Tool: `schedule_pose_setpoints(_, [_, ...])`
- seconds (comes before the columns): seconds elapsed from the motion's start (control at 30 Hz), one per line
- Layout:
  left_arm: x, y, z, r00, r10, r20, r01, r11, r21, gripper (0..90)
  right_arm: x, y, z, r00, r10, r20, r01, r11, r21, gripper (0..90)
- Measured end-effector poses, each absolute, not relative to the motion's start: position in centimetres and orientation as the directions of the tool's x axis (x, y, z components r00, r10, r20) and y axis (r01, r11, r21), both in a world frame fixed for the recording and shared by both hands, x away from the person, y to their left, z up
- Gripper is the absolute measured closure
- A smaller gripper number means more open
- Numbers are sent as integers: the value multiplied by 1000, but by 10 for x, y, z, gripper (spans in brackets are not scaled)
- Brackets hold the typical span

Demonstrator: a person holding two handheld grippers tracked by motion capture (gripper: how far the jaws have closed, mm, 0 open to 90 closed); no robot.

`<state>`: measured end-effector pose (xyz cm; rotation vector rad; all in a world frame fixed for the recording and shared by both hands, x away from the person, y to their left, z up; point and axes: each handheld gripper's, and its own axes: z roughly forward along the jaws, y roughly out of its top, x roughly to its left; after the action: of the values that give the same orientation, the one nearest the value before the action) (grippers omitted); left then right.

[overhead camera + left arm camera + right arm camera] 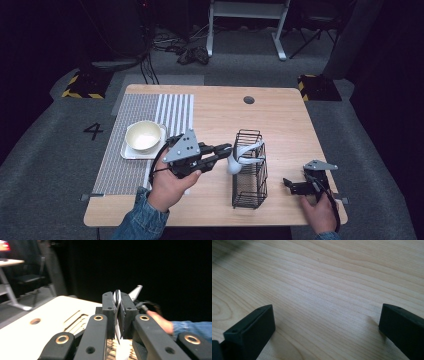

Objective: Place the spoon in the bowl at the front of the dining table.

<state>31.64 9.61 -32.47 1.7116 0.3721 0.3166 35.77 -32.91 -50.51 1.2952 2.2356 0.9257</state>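
A white spoon point(234, 165) hangs at the left side of a black wire rack point(250, 196), its handle slanting up across the rack's top. My left gripper point(227, 149) reaches in from the left and is shut on the spoon. In the left gripper view the pads point(110, 312) of the left gripper point(117, 303) pinch the thin white spoon point(122, 350) edge-on, with the rack's mesh point(110, 350) below. My right gripper point(291, 186) rests on the table near the front right corner. Its jaws stand wide apart over bare wood in the right gripper view point(325, 315), and they hold nothing.
A cream bowl point(143, 135) sits on a white square plate point(131, 152) on a striped mat point(175, 107) at the left. The wooden table point(285, 120) has a round cable hole point(248, 100) near its far edge. Desk legs stand on the floor beyond.
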Motion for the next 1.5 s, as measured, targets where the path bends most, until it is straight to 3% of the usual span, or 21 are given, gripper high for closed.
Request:
schedule_pose_setpoints(0.63, [319, 173, -325, 678, 735, 1, 116, -108, 987, 848, 358, -329, -505, -493, 870, -8, 609, 352, 711, 5])
schedule_pose_setpoints(0.97, [327, 208, -328, 543, 839, 2, 135, -90, 987, 848, 358, -329, -505, -495, 869, -8, 609, 354, 710, 4])
schedule_pose_setpoints(1.07, [328, 218, -329, 482, 876, 38, 131, -115, 985, 848, 358, -329, -505, -495, 869, -8, 609, 353, 710, 4])
schedule_pose_setpoints(1.5, [336, 249, -338, 325, 945, 43, 153, -97, 984, 848, 358, -329, -505, -496, 868, -8, 608, 354, 710, 4])
